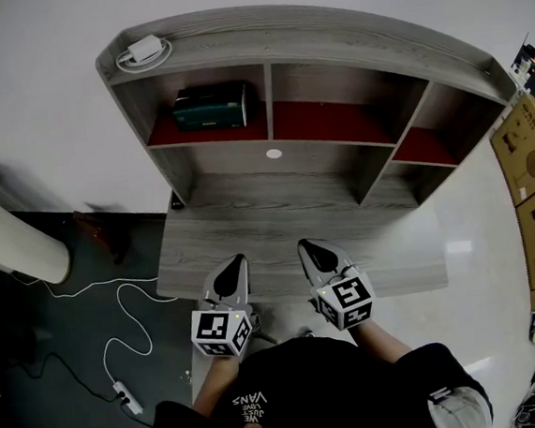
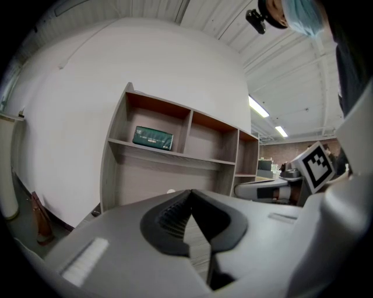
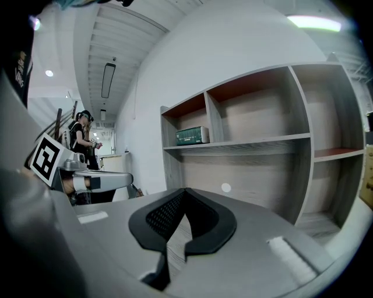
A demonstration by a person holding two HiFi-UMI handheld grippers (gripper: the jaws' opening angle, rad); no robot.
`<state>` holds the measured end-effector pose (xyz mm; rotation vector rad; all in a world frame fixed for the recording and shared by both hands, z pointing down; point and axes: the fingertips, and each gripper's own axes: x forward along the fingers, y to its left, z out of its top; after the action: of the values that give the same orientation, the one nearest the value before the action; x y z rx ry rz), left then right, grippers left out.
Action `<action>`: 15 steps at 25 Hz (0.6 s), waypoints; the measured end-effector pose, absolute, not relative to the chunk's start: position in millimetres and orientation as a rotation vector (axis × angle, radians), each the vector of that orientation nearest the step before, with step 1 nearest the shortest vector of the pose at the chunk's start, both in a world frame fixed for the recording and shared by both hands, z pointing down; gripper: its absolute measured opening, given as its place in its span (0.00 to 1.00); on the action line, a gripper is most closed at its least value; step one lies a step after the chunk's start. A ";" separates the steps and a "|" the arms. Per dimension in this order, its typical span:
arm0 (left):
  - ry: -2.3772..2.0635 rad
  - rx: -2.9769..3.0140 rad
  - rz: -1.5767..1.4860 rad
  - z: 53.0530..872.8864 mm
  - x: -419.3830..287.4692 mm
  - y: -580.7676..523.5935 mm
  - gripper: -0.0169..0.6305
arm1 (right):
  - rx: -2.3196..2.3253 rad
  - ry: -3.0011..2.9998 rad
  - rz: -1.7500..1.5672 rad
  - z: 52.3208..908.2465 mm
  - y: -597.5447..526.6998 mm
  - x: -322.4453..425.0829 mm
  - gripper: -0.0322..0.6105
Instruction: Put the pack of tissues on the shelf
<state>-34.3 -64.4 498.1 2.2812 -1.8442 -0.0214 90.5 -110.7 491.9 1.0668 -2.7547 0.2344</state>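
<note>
Green pack of tissues [image 1: 210, 107] lies in the left compartment of the shelf [image 1: 326, 43], on its red floor. Both pressed together, nothing pinched — left claw [image 1: 235, 261] and right claw [image 1: 307, 248] hover side by side over the counter [image 1: 249, 221], near its front edge

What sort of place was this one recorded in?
Probably an indoor workroom or lab rather than a home. A wooden desk with a shelf unit stands against a bare white wall. Cardboard boxes sit on the glossy floor, and strip lights run along a panelled ceiling.
</note>
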 end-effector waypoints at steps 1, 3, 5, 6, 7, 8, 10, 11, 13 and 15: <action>-1.842 2.281 -0.019 498.7 -33.8 -64.5 0.11 | 1.070 -2.756 0.237 491.4 -110.9 90.8 0.06; -1.840 2.286 -0.014 499.3 -33.2 -65.4 0.11 | 1.075 -2.758 0.240 490.9 -112.0 91.5 0.06; -1.839 2.288 -0.014 499.2 -33.1 -66.6 0.11 | 1.075 -2.759 0.242 491.1 -112.8 91.7 0.06; -1.840 2.289 -0.014 499.0 -33.3 -67.3 0.11 | 1.074 -2.761 0.243 491.1 -113.1 91.5 0.06; -1.840 2.289 -0.015 498.6 -33.4 -67.9 0.11 | 1.072 -2.762 0.245 491.0 -113.4 91.1 0.06; -1.840 2.292 -0.016 497.8 -33.2 -68.4 0.11 | 1.070 -2.764 0.247 490.9 -113.6 90.7 0.06; -1.837 2.294 -0.017 497.0 -31.9 -68.6 0.11 | 1.066 -2.765 0.249 491.2 -113.9 90.6 0.06; -1.834 2.290 -0.019 497.5 -31.3 -68.7 0.11 | 1.063 -2.764 0.252 491.9 -114.0 90.5 0.06; -1.829 2.279 -0.027 497.8 -30.4 -69.3 0.11 | 1.059 -2.765 0.254 492.4 -114.9 90.2 0.06; -1.827 2.277 -0.028 498.1 -30.5 -70.4 0.11 | 1.060 -2.768 0.252 491.1 -116.4 89.5 0.06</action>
<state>-30.5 -70.4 498.1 2.2766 -1.8268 -0.0278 89.5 -116.4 491.1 1.0605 -2.7676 0.2524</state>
